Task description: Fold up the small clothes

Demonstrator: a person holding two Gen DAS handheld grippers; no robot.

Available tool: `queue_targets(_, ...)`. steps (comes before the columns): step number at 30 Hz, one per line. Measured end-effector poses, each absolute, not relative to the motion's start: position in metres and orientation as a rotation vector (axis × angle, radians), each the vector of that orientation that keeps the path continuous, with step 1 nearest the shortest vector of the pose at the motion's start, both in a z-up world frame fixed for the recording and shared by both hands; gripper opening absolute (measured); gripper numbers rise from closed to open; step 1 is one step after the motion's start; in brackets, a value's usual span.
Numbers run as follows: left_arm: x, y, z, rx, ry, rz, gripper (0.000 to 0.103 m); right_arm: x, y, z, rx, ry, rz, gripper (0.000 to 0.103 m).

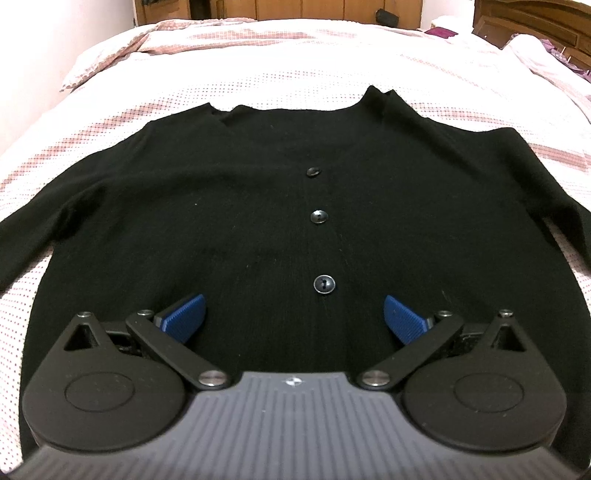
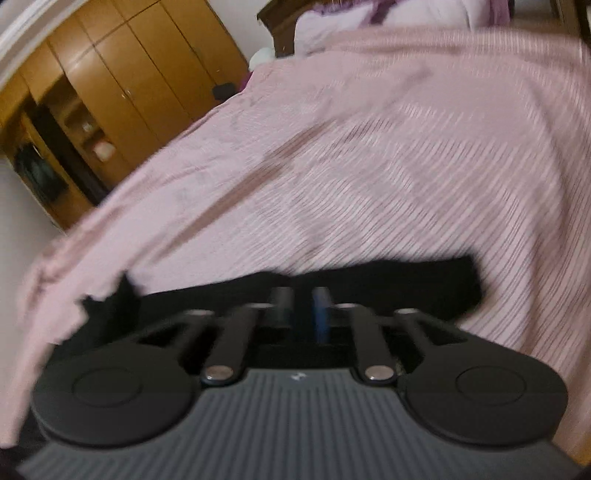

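Observation:
A black buttoned cardigan lies flat, front up, on the bed, neckline at the far end and sleeves spread to both sides. My left gripper hovers over its lower middle, blue pads wide apart and empty, just below the lowest button. In the blurred right wrist view my right gripper has its fingers close together on black cardigan fabric, which stretches across in front of it.
The bed has a pink-and-white checked cover with pillows at the far left. A wooden wardrobe stands beyond the bed and a wooden headboard is at the far right.

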State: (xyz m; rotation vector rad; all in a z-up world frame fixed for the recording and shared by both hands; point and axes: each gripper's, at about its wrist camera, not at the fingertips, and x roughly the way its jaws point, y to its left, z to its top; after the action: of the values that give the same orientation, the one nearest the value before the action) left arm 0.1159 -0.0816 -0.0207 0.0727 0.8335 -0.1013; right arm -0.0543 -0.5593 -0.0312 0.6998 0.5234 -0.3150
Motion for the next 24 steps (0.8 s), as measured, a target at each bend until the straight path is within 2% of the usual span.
queue_targets(1, 0.115, -0.082, -0.019, 0.073, 0.833, -0.105, 0.103, -0.055, -0.553, -0.032, 0.729, 0.519, -0.277, 0.08)
queue_targets(2, 0.114, -0.082, -0.018, 0.074, 0.831, -0.107, 0.103, -0.057, -0.545, -0.031, 0.748, 0.504, -0.246, 0.083)
queue_targets(11, 0.103, -0.078, -0.008, 0.094, 0.803, -0.091, 0.103, -0.044, -0.501, -0.058, 0.984, 0.622, -0.133, 0.083)
queue_targets(18, 0.099, -0.069, -0.005, 0.075, 0.808, -0.076, 0.103, -0.018, -0.5, -0.071, 0.919, 0.455, -0.378, 0.081)
queue_targets(20, 0.099, -0.066, -0.005, 0.068, 0.807, -0.071, 0.103, -0.007, -0.508, -0.072, 0.954, 0.403, -0.403, 0.064)
queue_targets(21, 0.1, -0.065, -0.004, 0.065, 0.807, -0.069, 0.103, -0.004, -0.511, -0.071, 0.952, 0.389, -0.411, 0.033)
queue_targets(22, 0.099, -0.064, -0.004, 0.063, 0.806, -0.066, 0.103, -0.001, -0.514, -0.069, 0.944, 0.381, -0.431, 0.01)
queue_targets(24, 0.1, -0.062, -0.002, 0.062, 0.803, -0.063, 0.103, -0.006, -0.52, -0.061, 0.953, 0.323, -0.457, 0.009)
